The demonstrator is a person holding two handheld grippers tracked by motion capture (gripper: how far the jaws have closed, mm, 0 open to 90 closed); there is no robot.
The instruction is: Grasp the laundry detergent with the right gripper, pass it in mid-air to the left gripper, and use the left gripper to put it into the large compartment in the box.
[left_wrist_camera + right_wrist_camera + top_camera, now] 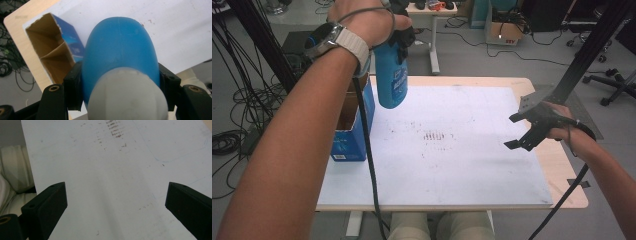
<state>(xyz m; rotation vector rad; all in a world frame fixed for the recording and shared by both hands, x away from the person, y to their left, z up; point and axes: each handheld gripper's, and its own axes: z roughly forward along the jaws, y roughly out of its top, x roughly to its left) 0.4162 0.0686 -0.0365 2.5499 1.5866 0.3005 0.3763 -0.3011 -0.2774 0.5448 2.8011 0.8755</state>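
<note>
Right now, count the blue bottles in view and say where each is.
1: the blue bottle, held in the left gripper above the table beside the open box. The box might hide more.

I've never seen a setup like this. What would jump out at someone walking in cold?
First, the bright blue bottle held up in the air by the left tongs, which pinch it near its white cap, above the table's far left. Just beside and below it stands an open blue cardboard box with a divider inside, at the left edge of the white board. Over the right side, the right tongs hover wide open and empty.
</note>
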